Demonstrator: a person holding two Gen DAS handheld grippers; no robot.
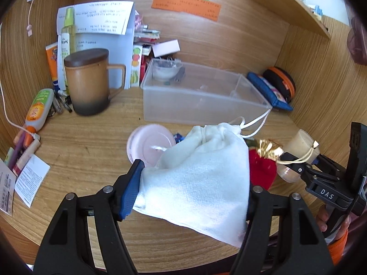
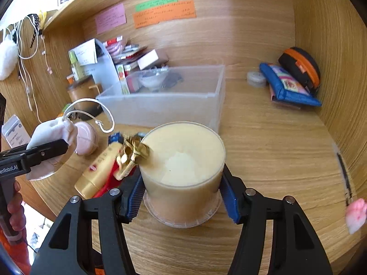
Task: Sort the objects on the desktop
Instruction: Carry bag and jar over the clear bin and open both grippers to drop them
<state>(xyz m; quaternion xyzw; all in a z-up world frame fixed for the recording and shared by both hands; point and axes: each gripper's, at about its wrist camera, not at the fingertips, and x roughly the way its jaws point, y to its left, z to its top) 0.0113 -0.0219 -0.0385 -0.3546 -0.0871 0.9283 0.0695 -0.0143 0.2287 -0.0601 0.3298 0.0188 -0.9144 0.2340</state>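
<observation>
Item: white drawstring pouch [image 1: 197, 171], pinched in left claw [image 1: 190, 192], just above bench [image 1: 87, 142].
Item: cream candle jar [image 2: 183, 171], clamped in right claw [image 2: 183, 197].
Destination, likely: clear bin [image 1: 201, 96] behind.
Handling: lift both over rim; mind trailing cord.

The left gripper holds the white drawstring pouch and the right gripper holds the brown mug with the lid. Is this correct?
Not quite. The left gripper does hold the white drawstring pouch, but the right gripper holds a clear cup of cream-coloured wax or paste, as the right wrist view shows. The brown mug with the lid stands untouched on the desk.
</observation>
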